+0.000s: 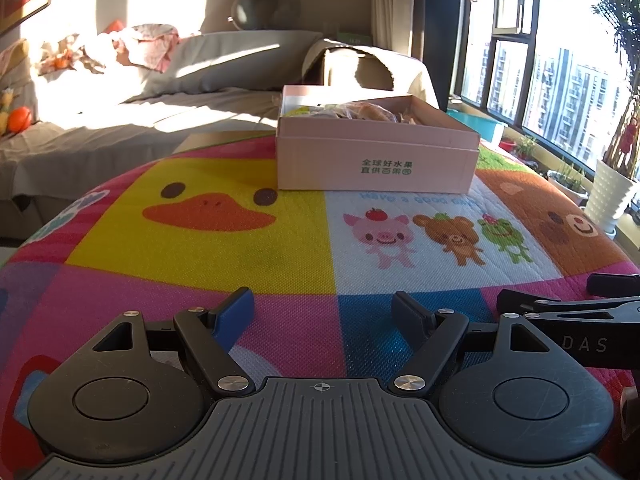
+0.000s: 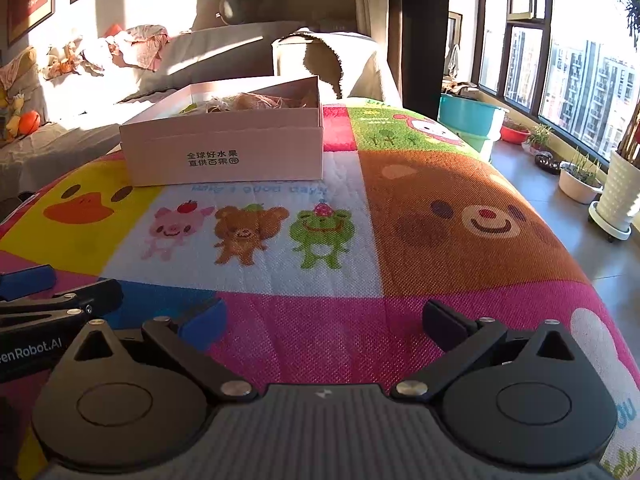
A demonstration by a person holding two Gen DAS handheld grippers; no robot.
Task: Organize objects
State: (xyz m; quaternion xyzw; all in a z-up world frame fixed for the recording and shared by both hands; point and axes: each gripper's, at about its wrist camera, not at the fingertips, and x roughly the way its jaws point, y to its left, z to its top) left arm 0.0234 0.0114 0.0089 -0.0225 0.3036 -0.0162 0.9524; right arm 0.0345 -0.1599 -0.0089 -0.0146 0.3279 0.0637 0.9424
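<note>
A pale pink cardboard box (image 1: 374,156) with printed characters on its front stands open on the far side of the cartoon-print mat (image 1: 240,248). Wrapped items and straw-like filling show inside the box (image 2: 224,148), too small to tell apart. My left gripper (image 1: 324,312) hovers low over the mat's near edge, open, with nothing between its fingers. My right gripper (image 2: 322,320) is open too and holds nothing, beside the left one. Each gripper's fingers (image 2: 60,296) show at the edge of the other's view. The box lies well ahead of both.
A grey sofa (image 1: 208,80) with cushions, clothes and an orange ball (image 1: 20,119) stands behind the mat. To the right are tall windows, a teal tub (image 2: 468,118), and potted plants (image 2: 580,178) on the floor. The mat (image 2: 440,216) drops off at its right edge.
</note>
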